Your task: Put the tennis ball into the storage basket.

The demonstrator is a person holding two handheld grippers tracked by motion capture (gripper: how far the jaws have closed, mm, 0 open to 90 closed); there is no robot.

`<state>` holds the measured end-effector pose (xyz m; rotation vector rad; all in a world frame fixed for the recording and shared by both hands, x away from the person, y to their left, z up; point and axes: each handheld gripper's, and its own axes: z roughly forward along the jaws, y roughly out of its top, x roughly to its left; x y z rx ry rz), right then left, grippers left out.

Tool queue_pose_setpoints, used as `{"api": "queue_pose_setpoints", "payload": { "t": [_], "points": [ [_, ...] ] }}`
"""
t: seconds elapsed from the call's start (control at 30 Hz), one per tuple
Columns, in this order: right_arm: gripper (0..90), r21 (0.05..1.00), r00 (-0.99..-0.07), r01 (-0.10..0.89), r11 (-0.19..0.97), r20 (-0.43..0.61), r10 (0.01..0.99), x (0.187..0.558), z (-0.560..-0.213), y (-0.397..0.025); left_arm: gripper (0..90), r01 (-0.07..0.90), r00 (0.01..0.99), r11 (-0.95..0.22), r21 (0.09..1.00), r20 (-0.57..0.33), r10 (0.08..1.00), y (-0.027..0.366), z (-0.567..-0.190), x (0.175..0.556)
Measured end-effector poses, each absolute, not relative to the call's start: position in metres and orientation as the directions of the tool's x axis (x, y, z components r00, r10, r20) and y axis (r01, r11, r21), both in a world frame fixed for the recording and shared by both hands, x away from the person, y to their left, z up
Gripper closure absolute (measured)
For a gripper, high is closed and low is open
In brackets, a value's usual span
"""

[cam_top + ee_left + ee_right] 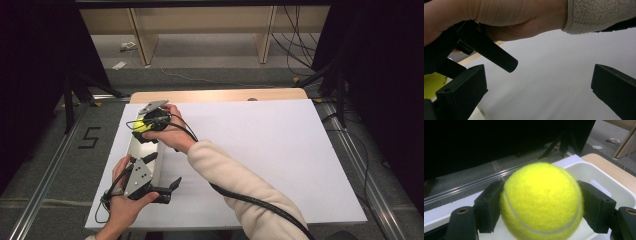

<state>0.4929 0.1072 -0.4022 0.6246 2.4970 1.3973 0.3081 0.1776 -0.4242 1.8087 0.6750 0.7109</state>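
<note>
Where the white tray (134, 145) sits at the left edge of the worktop (260, 150), the following is recorded.

Item 1: tennis ball (541, 200), yellow-green, felt w/ pale seam. Gripped betw. both jaws of the right claw (540, 205), one jaw pressed to each side; claw clenched on it. Held over the far end of the tray; whether it is lifted clear of the tray floor cannot be told. In the high view the ball (141, 125) is seen as a small yellow patch under the right claw (145, 125), which is held by the right hand (167, 131), arm in a cream fleece sleeve (240, 187) reaching across from lower right.

Item 2: tray, white plastic, long and narrow, rounded rim, lying lengthwise near–far along the sheet's left edge. In the right gripper view its rim (599, 170) is seen behind and right of the ball.

Item 3: left claw (167, 189), held by the left hand (122, 205) at the near left of the worktop, just beside the tray's near end. Jaws spread wide apart, nothing betw. them; released. In the left gripper view the left claw (536, 87) looks out across bare white sheet, w/ the right hand (499, 20) and sleeve cuff (599, 15) overhead.

Item 4: worktop, covered by a white sheet; wood strip (220, 95) exposed along the far edge.

Item 5: black cable (260, 205), trailing from the right claw along the sleeve to the bottom edge.
</note>
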Motion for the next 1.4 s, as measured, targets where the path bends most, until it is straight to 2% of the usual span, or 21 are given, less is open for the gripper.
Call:
{"api": "queue_pose_setpoints", "payload": {
  "t": [1.4],
  "points": [
    [25.8,0.823,-0.885,0.275,0.497,0.015,0.465,0.493,-0.419,0.115,0.0,0.118,0.664,-0.305,0.945,0.153,0.732,0.178,-0.424,0.308]
  ]
}}
